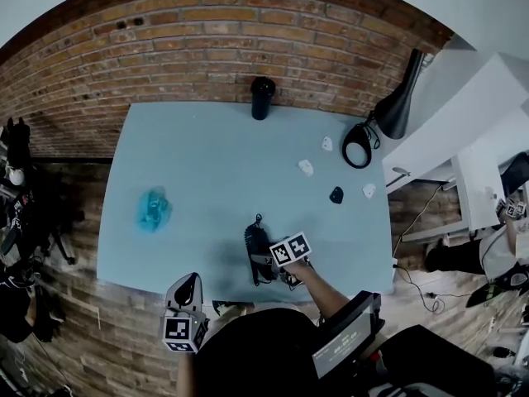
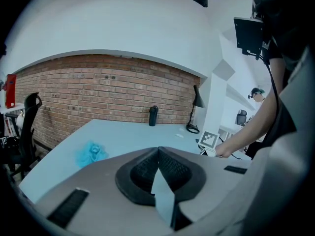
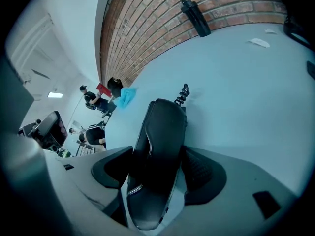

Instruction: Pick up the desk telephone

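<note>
Clamping desk telephone (image 3: pixel 160 132), right tool (image 1: pixel 269 265), near table (image 1: pixel 223 164) front edge

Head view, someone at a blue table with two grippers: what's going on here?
A person works two handheld grippers at a light blue table. The right gripper is closed on the black telephone handset by the table's near edge; whether it is off the surface is unclear. The left gripper is shut on nothing, held short of the table. A black bottle and a blue crumpled item sit apart.
</note>
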Tool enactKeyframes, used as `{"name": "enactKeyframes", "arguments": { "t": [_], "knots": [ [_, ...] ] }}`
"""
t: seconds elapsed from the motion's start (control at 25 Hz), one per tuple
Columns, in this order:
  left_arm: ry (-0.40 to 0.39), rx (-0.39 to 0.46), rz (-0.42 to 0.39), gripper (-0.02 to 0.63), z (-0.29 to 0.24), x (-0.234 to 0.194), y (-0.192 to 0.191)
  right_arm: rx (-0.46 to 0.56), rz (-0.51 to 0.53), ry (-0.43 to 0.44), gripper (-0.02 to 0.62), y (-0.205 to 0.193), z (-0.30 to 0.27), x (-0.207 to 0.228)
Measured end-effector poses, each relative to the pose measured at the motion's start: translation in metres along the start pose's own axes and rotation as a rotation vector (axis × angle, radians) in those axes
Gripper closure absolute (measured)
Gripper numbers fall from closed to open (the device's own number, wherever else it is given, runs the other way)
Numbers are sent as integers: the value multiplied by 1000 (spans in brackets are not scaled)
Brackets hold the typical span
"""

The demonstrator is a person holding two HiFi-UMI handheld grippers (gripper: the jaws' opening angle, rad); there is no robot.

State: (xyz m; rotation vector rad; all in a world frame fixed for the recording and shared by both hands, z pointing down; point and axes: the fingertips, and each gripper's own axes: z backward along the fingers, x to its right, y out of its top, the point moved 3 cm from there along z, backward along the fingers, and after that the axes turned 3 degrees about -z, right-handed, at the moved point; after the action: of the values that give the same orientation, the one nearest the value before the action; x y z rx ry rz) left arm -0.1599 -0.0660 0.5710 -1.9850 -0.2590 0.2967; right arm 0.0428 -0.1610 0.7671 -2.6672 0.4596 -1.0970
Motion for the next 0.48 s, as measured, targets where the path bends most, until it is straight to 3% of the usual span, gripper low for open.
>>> {"name": "enactKeyframes", "arguments": {
  "t": [0.48],
  "knots": [
    [-48,65,-41,580,-16,-20,29,56,-164,-39,305,-5,0,1]
  ]
}}
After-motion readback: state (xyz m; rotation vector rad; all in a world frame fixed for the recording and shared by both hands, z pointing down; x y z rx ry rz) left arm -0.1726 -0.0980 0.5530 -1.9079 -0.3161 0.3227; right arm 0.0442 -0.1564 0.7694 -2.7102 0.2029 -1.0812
